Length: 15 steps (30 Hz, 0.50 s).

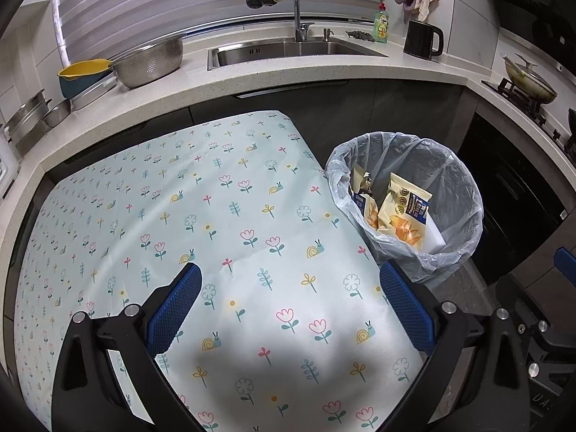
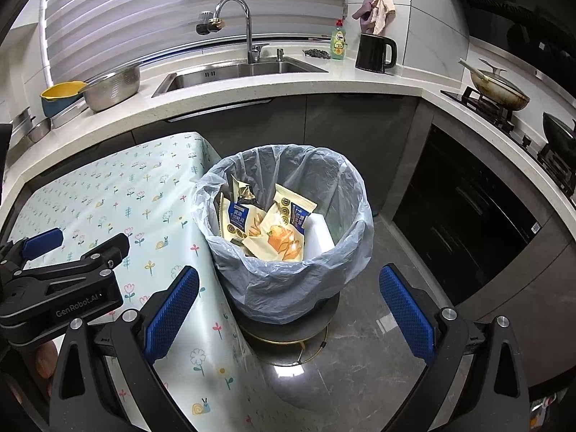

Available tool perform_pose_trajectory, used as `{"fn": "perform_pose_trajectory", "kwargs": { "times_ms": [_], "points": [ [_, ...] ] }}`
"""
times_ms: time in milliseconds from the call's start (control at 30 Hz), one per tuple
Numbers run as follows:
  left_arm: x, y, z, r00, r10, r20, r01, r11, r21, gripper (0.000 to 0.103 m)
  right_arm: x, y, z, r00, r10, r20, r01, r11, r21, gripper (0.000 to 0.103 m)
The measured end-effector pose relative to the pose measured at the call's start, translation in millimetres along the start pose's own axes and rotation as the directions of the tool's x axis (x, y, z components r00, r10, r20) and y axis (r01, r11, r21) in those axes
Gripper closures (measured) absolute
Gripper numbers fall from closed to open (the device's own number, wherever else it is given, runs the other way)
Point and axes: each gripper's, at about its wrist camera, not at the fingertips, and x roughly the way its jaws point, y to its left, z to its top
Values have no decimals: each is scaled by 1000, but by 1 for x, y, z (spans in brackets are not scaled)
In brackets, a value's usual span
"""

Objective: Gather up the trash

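I hold my left gripper (image 1: 289,282) spread wide and empty above the floral tablecloth (image 1: 201,216), just left of the trash bin (image 1: 464,194). My right gripper (image 2: 288,286) is also spread, holding nothing, right in front of that bin. Inside its grey liner bag (image 2: 288,280) lie 2 cream-coloured snack wrappers (image 2: 277,230), beside something white (image 2: 318,237).
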Motion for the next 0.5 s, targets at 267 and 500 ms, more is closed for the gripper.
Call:
{"fn": "perform_pose_trajectory", "kwargs": {
  "times_ms": [267,500],
  "points": [
    [-2,-3,-3,1000,-5,-7,5,1000,5,8,0,-1,-1,1000,1,-1,-1,1000,1,6],
    [-1,0,-7,1000,-4,-16,4,1000,0,8,0,0,-2,1000,2,-3,-2,1000,-4,6]
  ]
}}
